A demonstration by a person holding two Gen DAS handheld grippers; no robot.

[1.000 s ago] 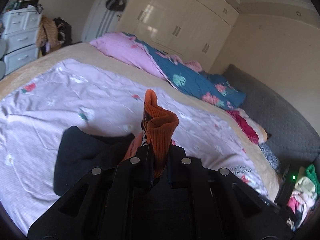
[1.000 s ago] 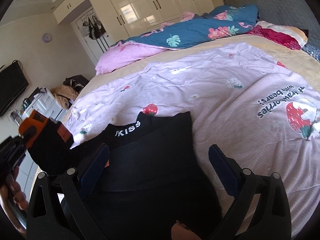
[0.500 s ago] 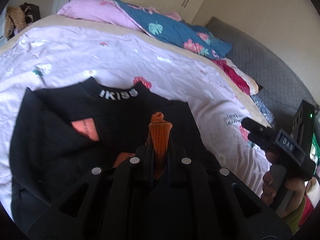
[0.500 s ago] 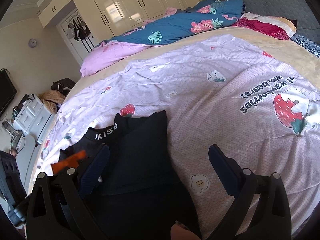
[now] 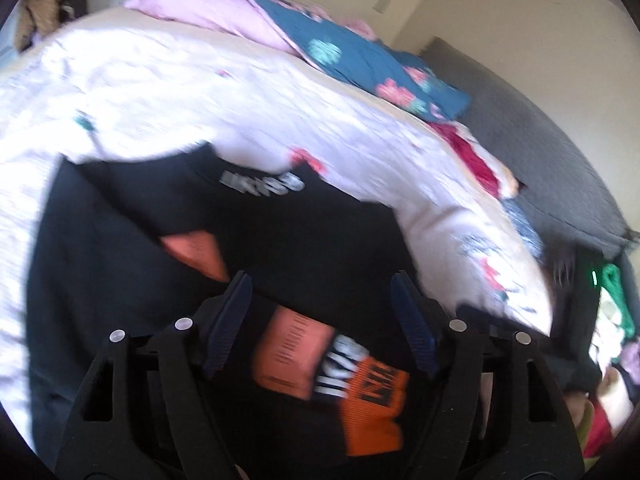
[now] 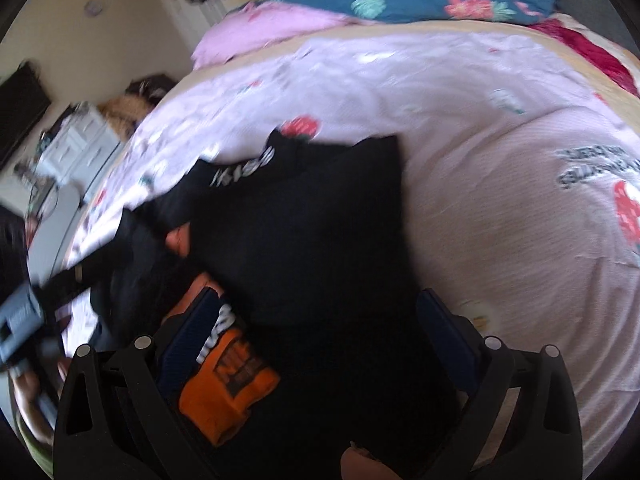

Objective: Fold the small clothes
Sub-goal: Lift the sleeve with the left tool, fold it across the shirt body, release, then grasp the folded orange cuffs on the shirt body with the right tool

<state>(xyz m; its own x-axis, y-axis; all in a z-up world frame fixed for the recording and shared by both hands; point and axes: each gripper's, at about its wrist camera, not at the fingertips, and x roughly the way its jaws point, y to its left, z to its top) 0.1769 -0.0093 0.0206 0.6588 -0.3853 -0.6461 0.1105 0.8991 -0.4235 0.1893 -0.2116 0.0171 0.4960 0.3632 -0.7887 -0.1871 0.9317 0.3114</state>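
The black sweater (image 5: 304, 240) lay flat on the crinkled pink bedsheet (image 6: 460, 92), its ribbed orange cuff (image 5: 372, 408) loose upon it. Left gripper (image 5: 320, 312) and right gripper (image 6: 320, 328) hovered above, jaws wide, empty.

Top: black top (image 5: 280, 240) with white letters on its neck, lying flat on the bed, partly folded.
Cuff: orange sleeve end (image 5: 372, 408) with stripes and letters, lying on the black cloth.
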